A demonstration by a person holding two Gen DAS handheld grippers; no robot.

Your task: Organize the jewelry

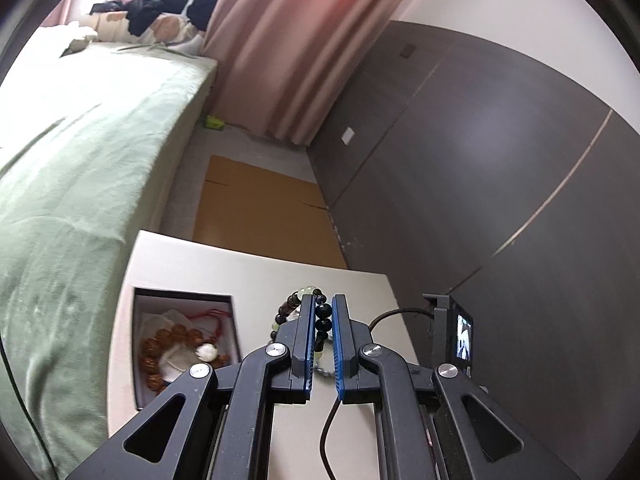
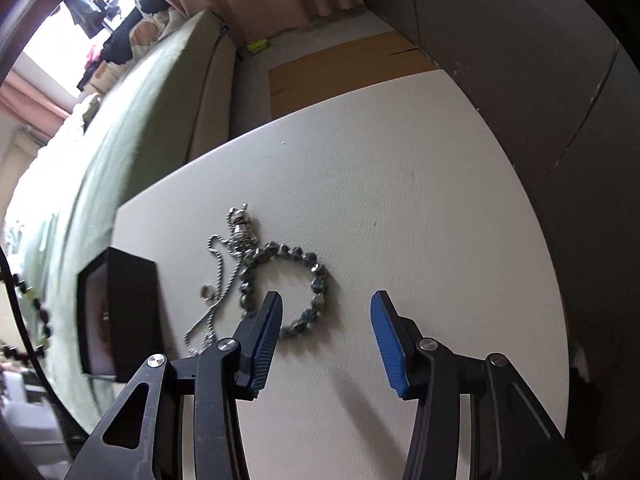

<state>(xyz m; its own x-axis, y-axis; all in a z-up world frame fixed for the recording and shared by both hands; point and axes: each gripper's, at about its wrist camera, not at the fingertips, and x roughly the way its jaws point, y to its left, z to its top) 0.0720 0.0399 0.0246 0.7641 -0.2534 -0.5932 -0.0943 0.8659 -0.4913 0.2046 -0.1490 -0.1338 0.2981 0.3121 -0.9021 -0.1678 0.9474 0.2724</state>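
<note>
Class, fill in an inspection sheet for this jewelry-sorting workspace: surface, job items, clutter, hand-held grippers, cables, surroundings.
Surface: white table, lightly textured, largely bare.
Job's things: open black box holding a brown bead bracelet; grey faceted bead bracelet, silver chain and small ring lying on the table; dark bead bracelet.
Clutter: nothing seen on the table.
Grippers: left hand-held gripper closed on the dark bead bracelet; right hand-held gripper open above the grey bracelet.
Cables: black cable running to a small screen device.
Surroundings: bed with green cover, pink curtain, cardboard on floor.
</note>
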